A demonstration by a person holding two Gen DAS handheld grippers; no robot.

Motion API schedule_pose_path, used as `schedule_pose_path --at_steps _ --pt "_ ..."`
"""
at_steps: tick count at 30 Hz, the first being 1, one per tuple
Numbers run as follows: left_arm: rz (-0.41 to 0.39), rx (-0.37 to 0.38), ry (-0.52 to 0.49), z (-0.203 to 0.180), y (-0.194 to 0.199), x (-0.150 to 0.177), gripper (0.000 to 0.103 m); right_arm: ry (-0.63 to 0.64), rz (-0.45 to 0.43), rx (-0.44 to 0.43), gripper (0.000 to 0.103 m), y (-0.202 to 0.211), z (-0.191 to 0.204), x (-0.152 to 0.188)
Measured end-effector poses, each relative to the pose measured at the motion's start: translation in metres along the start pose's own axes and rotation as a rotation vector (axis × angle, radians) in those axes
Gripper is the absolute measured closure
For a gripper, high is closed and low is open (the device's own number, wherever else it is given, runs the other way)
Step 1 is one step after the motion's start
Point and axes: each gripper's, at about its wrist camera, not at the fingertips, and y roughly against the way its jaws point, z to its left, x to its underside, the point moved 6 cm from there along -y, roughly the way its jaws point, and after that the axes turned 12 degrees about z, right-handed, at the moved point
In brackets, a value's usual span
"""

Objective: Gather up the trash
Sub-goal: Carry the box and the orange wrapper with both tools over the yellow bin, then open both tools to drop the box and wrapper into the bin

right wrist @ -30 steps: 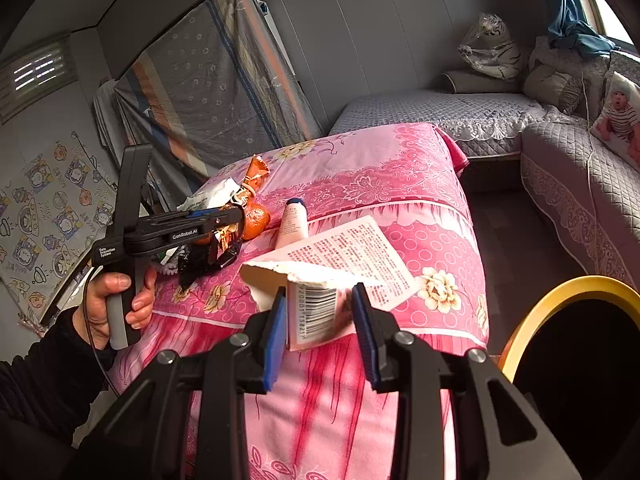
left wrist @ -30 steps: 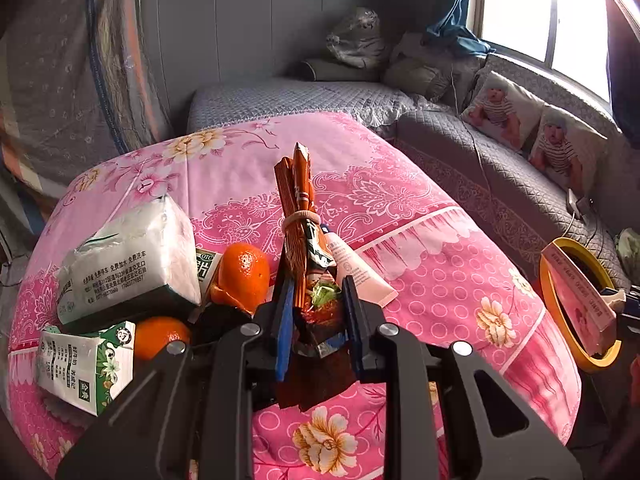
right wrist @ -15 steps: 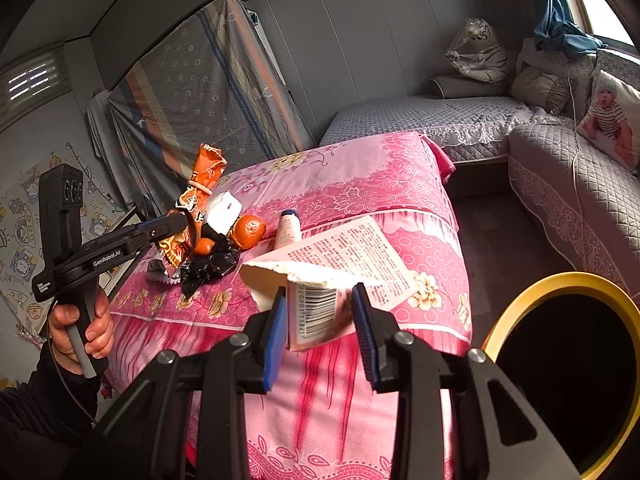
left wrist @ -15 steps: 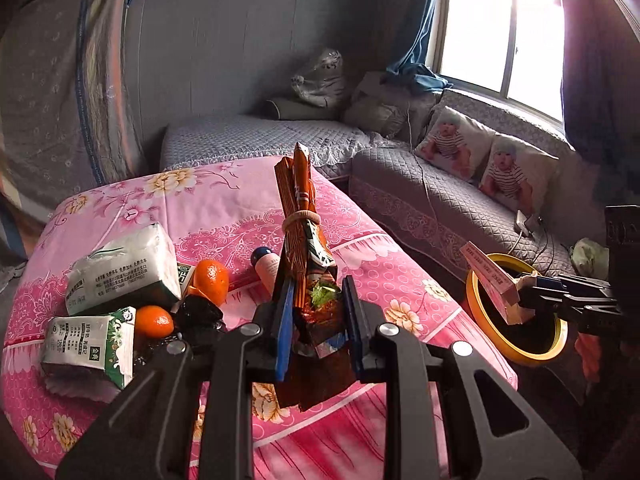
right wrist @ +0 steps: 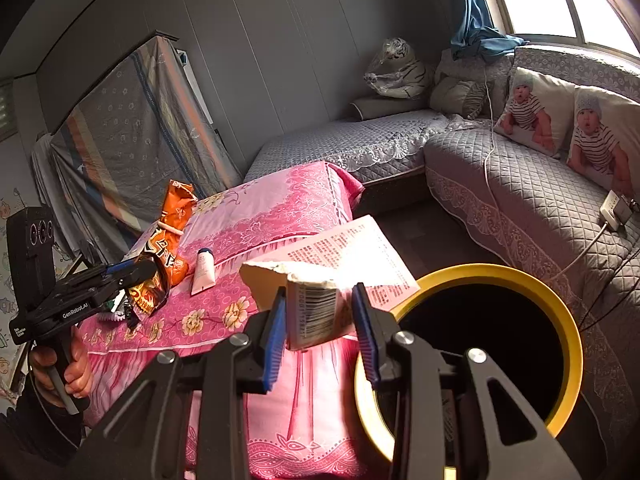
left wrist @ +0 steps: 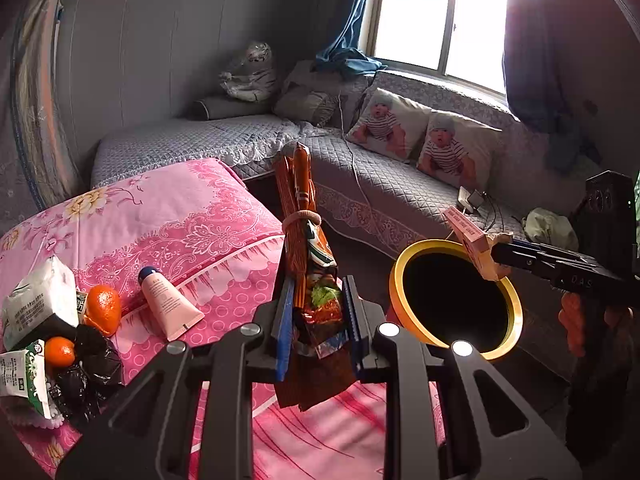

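Left gripper [left wrist: 316, 312] pinches a light, crinkly snack bag [left wrist: 310, 264] low down; right gripper [right wrist: 320, 320] clamps a probably empty, crushable carton [right wrist: 320, 312], lower centre.

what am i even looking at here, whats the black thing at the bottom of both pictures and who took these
There is no robot here: a person holds a hand tool with two jaws in each hand, and a wide-angle camera on each tool looks forward along them. The black frame at the bottom is the tool itself.

The left tool's camera shows the left gripper shut on an orange snack bag. The right gripper is shut on a torn pink carton, which the left view shows held over a yellow-rimmed bin.

On the pink flowered bedcover lie a pink tube, two oranges, a black plastic bag and two white-and-green packs.

The job is collecting trash.
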Motion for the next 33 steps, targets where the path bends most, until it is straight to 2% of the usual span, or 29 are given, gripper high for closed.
schedule_pose_path --at_steps 12,18,31,33 --pt "0.070 0.104 -0.140 -0.086 -0.063 -0.025 0.081 -0.170 -0.005 0.116 0.073 0.009 -0.077 0.024" --pt "0.114 0.146 -0.193 -0.125 -0.098 -0.030 0.081 -0.235 0.013 0.128 0.073 0.007 -0.103 0.034" --pt "0.162 0.223 -0.193 -0.162 -0.153 -0.032 0.080 -0.327 0.047 0.145 0.072 -0.001 -0.143 0.054" --pt "0.167 0.226 -0.190 -0.164 -0.157 -0.031 0.078 -0.337 0.047 0.155 0.072 -0.002 -0.147 0.055"
